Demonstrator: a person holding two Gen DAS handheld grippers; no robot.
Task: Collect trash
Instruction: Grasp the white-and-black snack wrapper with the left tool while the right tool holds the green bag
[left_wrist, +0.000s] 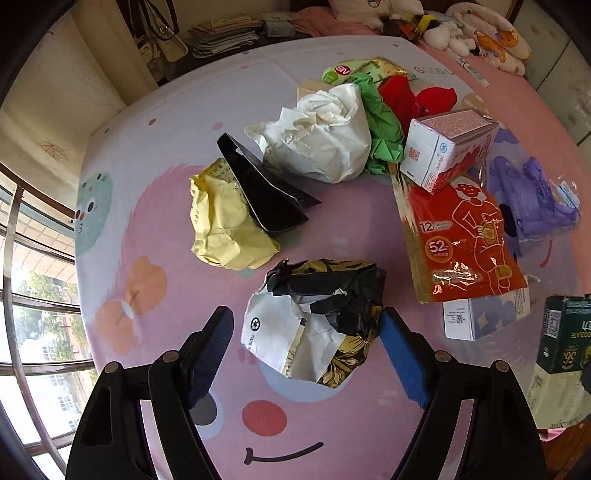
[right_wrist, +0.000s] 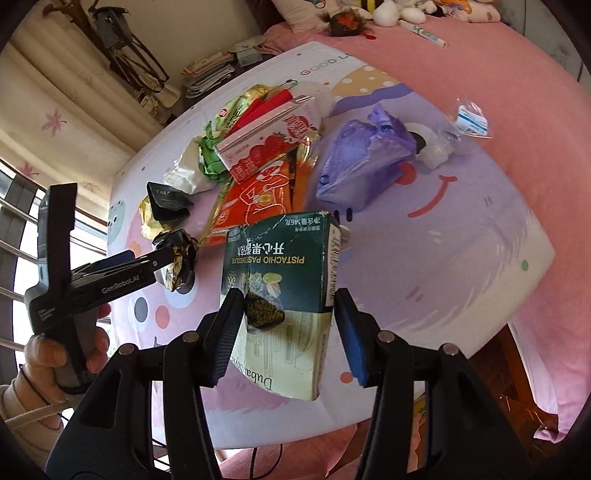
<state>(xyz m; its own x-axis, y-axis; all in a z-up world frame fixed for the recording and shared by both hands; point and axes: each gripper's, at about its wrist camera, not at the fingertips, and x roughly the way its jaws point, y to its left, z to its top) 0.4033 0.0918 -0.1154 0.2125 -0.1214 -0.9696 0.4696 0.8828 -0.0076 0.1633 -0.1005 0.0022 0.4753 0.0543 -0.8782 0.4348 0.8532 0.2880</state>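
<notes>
Left wrist view gives me a crumpled black, white and gold foil wrapper (left_wrist: 314, 317) lying on the glossy cartoon-printed worktop (left_wrist: 332, 221), between the wide-spread blue pads of my left gripper (left_wrist: 306, 350), which grips nothing. My right gripper (right_wrist: 290, 332) clamps a creased green pistachio chocolate box (right_wrist: 284, 291), lifted off the worktop. Beyond sit a yellow paper ball (left_wrist: 225, 225), a folded black card (left_wrist: 266, 184), white crumpled paper (left_wrist: 321, 140), a strawberry milk carton (left_wrist: 447, 147), a red heat-pack pouch (left_wrist: 461, 243) and a purple plastic bag (left_wrist: 532, 199), crowded together.

Green carton (right_wrist: 280, 273) reads "PISTACHIO" (upside down); red packet (left_wrist: 461, 240) "52".
</notes>
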